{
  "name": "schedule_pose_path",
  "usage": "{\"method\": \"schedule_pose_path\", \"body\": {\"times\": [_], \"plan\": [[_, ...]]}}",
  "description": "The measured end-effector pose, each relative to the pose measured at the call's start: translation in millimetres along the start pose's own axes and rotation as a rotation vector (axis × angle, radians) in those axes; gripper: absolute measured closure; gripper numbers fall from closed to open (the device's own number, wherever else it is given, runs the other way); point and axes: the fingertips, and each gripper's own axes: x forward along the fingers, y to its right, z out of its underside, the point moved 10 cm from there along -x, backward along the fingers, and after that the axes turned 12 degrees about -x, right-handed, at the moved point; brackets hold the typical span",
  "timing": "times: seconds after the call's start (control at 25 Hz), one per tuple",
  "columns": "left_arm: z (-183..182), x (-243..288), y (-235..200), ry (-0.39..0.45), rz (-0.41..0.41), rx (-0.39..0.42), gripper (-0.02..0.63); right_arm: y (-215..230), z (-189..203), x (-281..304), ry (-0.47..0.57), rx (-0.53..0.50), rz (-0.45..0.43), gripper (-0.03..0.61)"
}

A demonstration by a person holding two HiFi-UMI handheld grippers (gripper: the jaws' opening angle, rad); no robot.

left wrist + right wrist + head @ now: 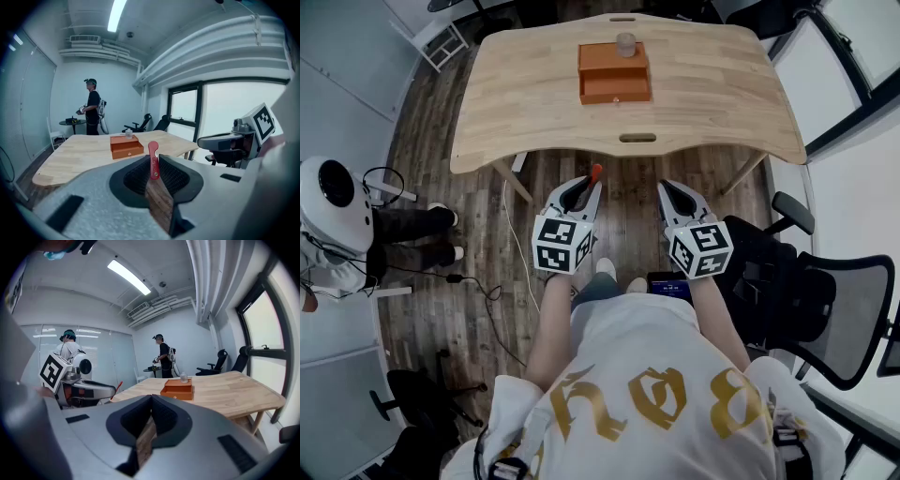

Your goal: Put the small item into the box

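The small red item [153,161] is not in the box [614,73]. It is well short of it, pinched upright in my left tongs [589,190], which are pressed onto its lower part while its rounded top sticks out above the tips. The orange box sits on the pale wooden bench [712,94], toward the far edge and roughly mid-width. Its front face, which has a small knob, is turned toward me. A small clear jar [625,44] stands at the box's far edge.

The rest of the bench around the box is bare wood, with a slot handle cut into the near edge in line with the box. Under and in front of the bench is a dark plank floor [487,244]. To the right of the box, off the bench, there is a black office chair [825,300], and beyond the box I see another person [93,112] standing by a small round table.

I hold both tongs side by side on the near side of the box, short of the bench edge and over the floor, pointing toward the box. My right tongs [666,187] are pressed together with nothing between them.
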Motion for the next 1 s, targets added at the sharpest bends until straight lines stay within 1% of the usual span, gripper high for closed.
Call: {"method": "schedule_pose_path", "body": {"times": [0.16, 0.56, 0.72, 1.0], "plan": [[2, -11, 3, 0.020, 0.011, -0.028, 0.554, -7, -1, -7, 0.000, 0.000, 0.005, 0.566], [4, -23, 10, 0.032, -0.006, -0.032, 0.554, -11, -3, -17, 0.011, -0.028, -0.003, 0.566], [3, -23, 11, 0.030, -0.012, -0.031, 0.554, -11, -1, -19, 0.027, 0.000, -0.013, 0.566], [-4, -14, 12, 0.033, -0.014, -0.022, 0.554, 4, 0, -20, 0.025, 0.019, 0.013, 0.566]]}}
